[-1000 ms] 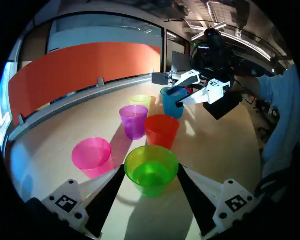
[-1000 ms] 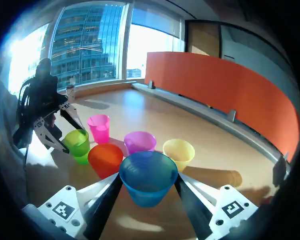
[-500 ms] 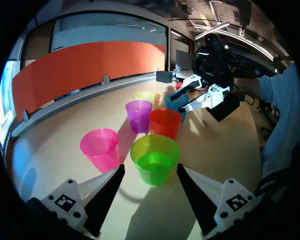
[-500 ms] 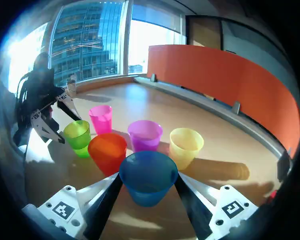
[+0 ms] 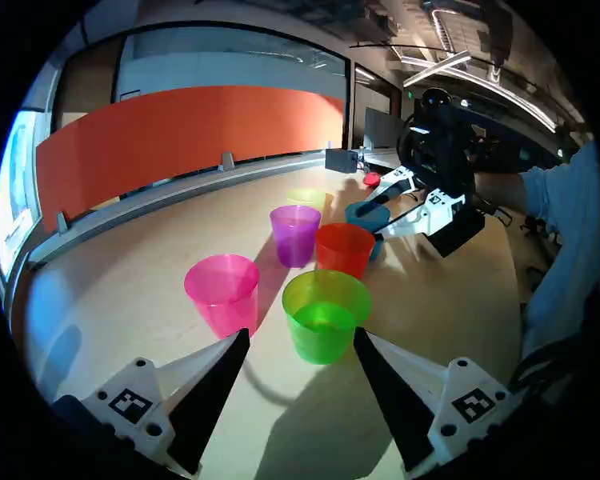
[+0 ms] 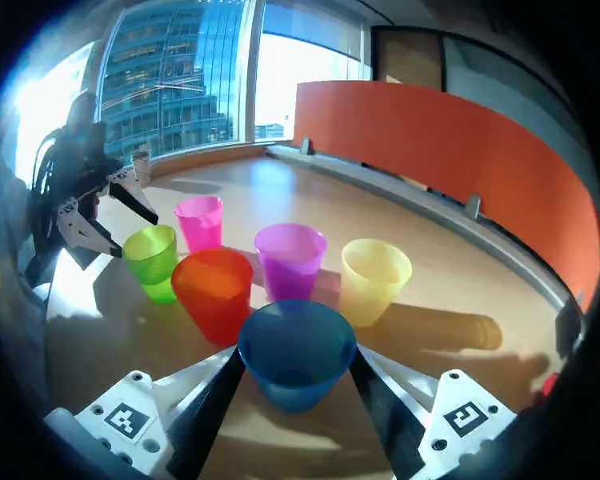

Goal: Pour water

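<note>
A broad wooden desk carried everything, and the orange cup stood near its middle among five other cups. In the left gripper view a long orange panel ran along the desk's edge beyond the orange cup. In the right gripper view tall windows rose far behind that cup, bright with a glass tower outside. A person's light-blue sleeve reached in well to the side of the orange cup, behind the right hand-held gripper.

The left hand-held gripper sat on the near side of the orange cup in its own view, with its fingers spread wide and gripping nothing. The green cup stood upright on the desk just ahead of the fingertips, between them and the orange cup, and it was not clamped. The right hand-held gripper came in from the opposite side of the orange cup. Both of its fingers pressed on the blue cup, which was held upright just beside the orange cup. Whether those two cups touched could not be told.

The purple cup stood just beside the orange cup on the panel side. The yellow cup stood past the purple one, farther from the orange cup toward the panel. The pink cup stood a little apart from the orange cup, on the left hand-held gripper's side and next to the green cup.

The bottoms of the green and blue cups looked darker than their walls. Whether that was water could not be told.
</note>
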Available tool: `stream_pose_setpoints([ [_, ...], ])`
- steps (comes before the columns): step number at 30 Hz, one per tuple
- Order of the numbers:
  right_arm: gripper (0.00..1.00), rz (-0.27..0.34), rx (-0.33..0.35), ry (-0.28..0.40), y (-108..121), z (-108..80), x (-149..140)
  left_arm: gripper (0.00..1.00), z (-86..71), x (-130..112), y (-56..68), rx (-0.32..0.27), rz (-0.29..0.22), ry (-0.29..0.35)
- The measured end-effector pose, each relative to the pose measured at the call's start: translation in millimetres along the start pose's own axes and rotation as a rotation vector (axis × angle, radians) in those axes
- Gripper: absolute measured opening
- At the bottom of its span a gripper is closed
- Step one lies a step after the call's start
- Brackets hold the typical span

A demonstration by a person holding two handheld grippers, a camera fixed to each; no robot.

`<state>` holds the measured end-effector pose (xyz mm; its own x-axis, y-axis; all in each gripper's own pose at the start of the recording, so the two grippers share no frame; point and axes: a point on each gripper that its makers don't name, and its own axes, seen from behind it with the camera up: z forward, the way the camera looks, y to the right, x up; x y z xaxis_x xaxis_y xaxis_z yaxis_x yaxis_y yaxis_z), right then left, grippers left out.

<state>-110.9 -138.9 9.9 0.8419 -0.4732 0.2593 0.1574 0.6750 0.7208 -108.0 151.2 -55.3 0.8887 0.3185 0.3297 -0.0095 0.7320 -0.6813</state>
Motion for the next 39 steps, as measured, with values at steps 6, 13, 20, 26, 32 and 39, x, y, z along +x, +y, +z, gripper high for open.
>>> stream_pose_setpoints([
  [6, 0.94, 0.01, -0.006, -0.009, 0, -0.8, -4, 0.97, -1.4, 0, -1.4, 0.008, 0.007, -0.002],
  [13, 1.0, 0.038, -0.011, -0.022, 0, -5.3, -8, 0.97, -3.8, -2, -1.7, 0.014, 0.011, -0.005],
  [20, 1.0, 0.055, -0.025, -0.014, 2, -17.7, -9, 0.97, -11.0, -3, -6.3, 0.033, 0.013, -0.004],
  [26, 1.0, 0.044, -0.052, -0.017, 3, -31.2, -18, 0.97, -20.4, 0, -16.7, 0.068, 0.0, 0.013],
  [32, 1.0, 0.038, -0.077, -0.014, 3, -43.7, -23, 0.97, -31.6, 2, -24.7, 0.109, -0.001, 0.03],
  [39, 1.0, 0.042, -0.115, 0.011, 5, -59.3, -23, 0.97, -43.5, 7, -36.6, 0.162, -0.005, 0.063],
])
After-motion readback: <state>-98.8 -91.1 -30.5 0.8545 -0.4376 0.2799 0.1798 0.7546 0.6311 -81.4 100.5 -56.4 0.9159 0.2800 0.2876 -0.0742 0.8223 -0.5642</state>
